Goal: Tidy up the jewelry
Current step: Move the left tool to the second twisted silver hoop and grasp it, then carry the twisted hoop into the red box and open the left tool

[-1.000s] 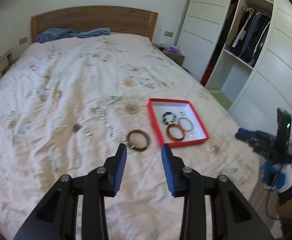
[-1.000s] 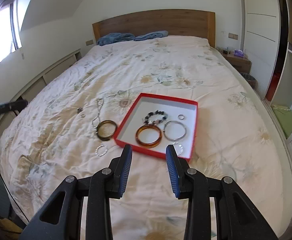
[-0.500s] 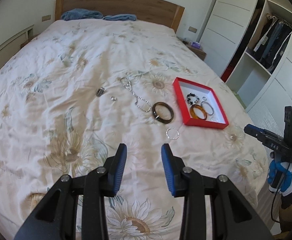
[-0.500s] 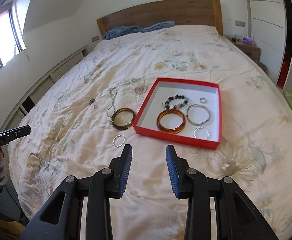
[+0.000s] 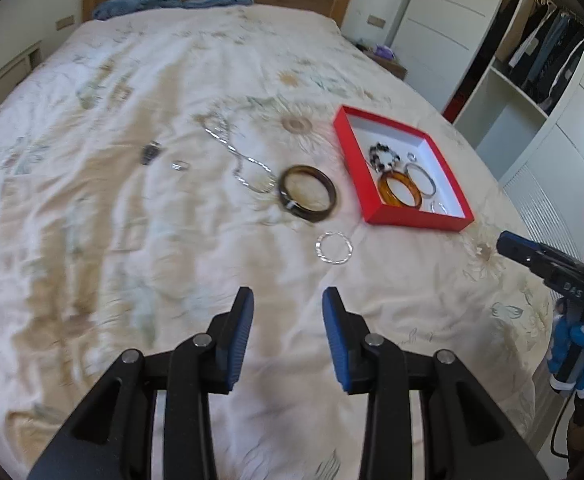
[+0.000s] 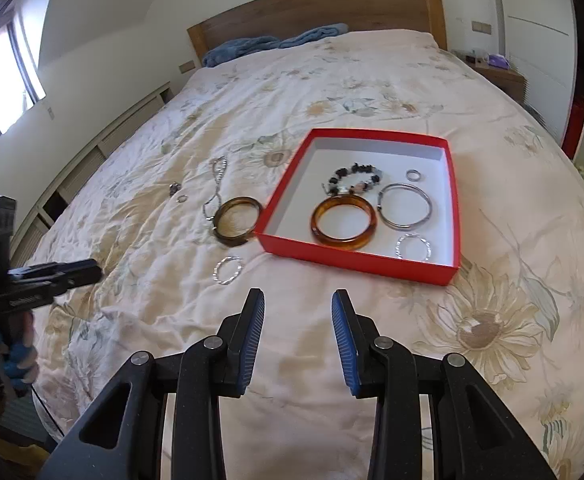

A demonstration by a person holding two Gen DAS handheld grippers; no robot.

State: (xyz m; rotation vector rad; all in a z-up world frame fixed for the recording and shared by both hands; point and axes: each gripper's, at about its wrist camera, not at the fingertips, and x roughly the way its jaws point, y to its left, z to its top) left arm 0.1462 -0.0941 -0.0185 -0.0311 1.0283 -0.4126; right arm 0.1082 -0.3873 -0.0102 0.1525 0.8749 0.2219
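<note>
A red box [image 5: 351, 151] [image 6: 280, 197] lies on the bed with an amber bangle [image 6: 344, 222], a bead bracelet [image 6: 354, 178], a silver bangle [image 6: 405, 205], a twisted silver hoop [image 6: 413, 246] and a small ring [image 6: 413, 175] inside. On the bedcover left of it lie a dark brown bangle [image 5: 307, 193] [image 6: 236, 221], a twisted silver hoop [image 5: 334, 247] [image 6: 228, 270], a silver chain [image 5: 236, 153] [image 6: 216, 189], a small ring [image 5: 180, 165] and a dark charm [image 5: 150, 152]. My left gripper [image 5: 288, 300] is open and empty, just short of the hoop. My right gripper [image 6: 297, 302] is open and empty, short of the box.
The bed has a floral cover [image 5: 132, 220], a wooden headboard [image 6: 315, 8] and blue cloth [image 6: 276, 42] at its head. A wardrobe with hanging clothes [image 5: 539, 60] stands to the right, a nightstand [image 6: 495, 74] beside the bed, low cabinets [image 6: 92, 160] to the left.
My left gripper has swung left, then moved in closer to the loose jewelry. My right gripper has moved closer to the box. Both stayed open and empty.
</note>
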